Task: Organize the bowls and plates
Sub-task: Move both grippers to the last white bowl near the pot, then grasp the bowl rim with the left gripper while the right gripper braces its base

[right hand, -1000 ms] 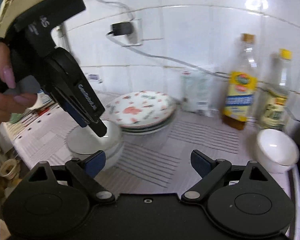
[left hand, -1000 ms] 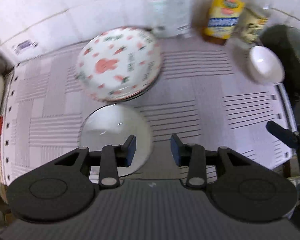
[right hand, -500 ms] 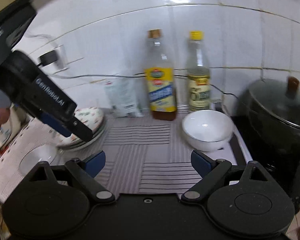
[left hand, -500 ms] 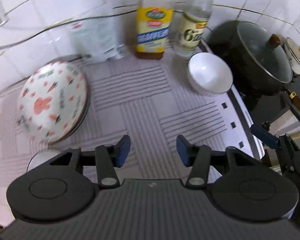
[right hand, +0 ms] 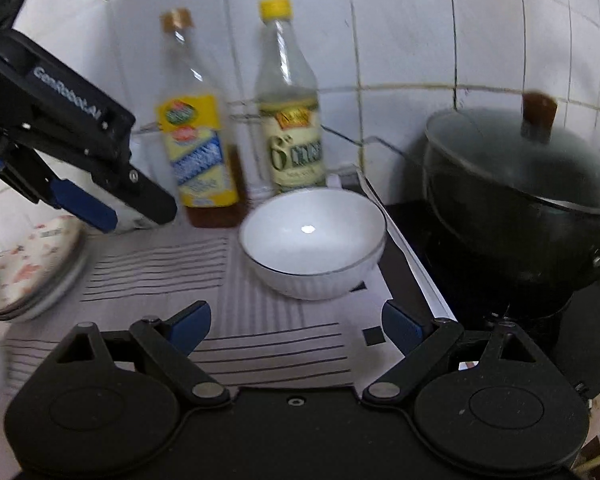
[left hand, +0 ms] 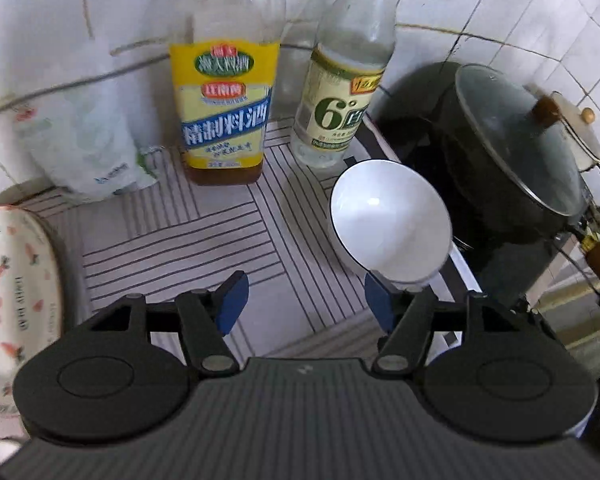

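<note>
The white bowl stands upright on the bench, in front of two bottles and just beside the dark pot. From the right tool it lies dead ahead at 12 o'clock, near the tips and centred on the gap. From the left tool the bowl sits at 1 o'clock, its near rim by the right finger. The right tool looks better lined up. Being round, the bowl has no long axis; a rim pinch seems likely. Both tools are spread wide and hold nothing. The patterned plates lie at 9 o'clock, well apart from the bowl.
</note>
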Demonstrator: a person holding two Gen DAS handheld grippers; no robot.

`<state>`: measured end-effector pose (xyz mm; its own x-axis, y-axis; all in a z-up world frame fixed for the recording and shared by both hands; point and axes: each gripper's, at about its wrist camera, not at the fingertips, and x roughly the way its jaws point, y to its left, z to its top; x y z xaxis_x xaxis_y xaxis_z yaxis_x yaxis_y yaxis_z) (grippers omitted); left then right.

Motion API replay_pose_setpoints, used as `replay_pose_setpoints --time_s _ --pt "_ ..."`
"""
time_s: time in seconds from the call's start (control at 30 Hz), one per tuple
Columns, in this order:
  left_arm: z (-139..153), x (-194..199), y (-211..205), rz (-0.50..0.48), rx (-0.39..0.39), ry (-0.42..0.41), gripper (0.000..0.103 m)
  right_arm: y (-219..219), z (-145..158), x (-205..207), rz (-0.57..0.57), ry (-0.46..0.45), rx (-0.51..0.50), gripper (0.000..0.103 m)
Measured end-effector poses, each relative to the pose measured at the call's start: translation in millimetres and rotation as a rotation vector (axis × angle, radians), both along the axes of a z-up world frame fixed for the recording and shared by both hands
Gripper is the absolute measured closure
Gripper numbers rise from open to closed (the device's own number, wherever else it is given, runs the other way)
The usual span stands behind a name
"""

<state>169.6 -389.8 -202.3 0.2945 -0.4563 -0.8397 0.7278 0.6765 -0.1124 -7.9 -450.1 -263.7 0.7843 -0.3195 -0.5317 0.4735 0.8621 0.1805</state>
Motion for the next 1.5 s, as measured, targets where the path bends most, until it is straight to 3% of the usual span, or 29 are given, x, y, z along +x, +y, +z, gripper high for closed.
replay_pose_setpoints --time_s 0.33,0.6,0.73,0.8,0.97,1.13,1.3,1.5 --pt "-39 28 -36 0.055 -0.047 0.077 0.039 -19 -27 45 -0.016 0.065 -0.029 0.008" --pt "-53 36 -65 0.065 -0.016 0.024 0.04 -28 -26 60 -0.007 0.085 0.02 0.008" --pt "-52 34 -77 -0.003 0.036 -0.039 0.042 -30 -26 67 -0.004 0.114 0.003 0.008" --pt "-52 34 -80 -0.021 0.039 -0.04 0.046 -28 -23 69 0.013 0.12 -0.026 0.008" --pt "-56 40 -86 0.001 0.08 -0.039 0.072 -33 -25 73 0.012 0.119 -0.027 0.008" --pt "-58 40 -89 -0.027 0.1 0.027 0.092 -35 -28 78 0.008 0.107 -0.017 0.008" --pt "-56 38 -85 -0.022 0.127 0.077 0.092 -29 -28 71 0.023 0.095 -0.017 0.008" --pt "-43 19 -70 -0.041 0.128 0.027 0.092 -21 -24 57 0.022 0.06 0.021 0.008"
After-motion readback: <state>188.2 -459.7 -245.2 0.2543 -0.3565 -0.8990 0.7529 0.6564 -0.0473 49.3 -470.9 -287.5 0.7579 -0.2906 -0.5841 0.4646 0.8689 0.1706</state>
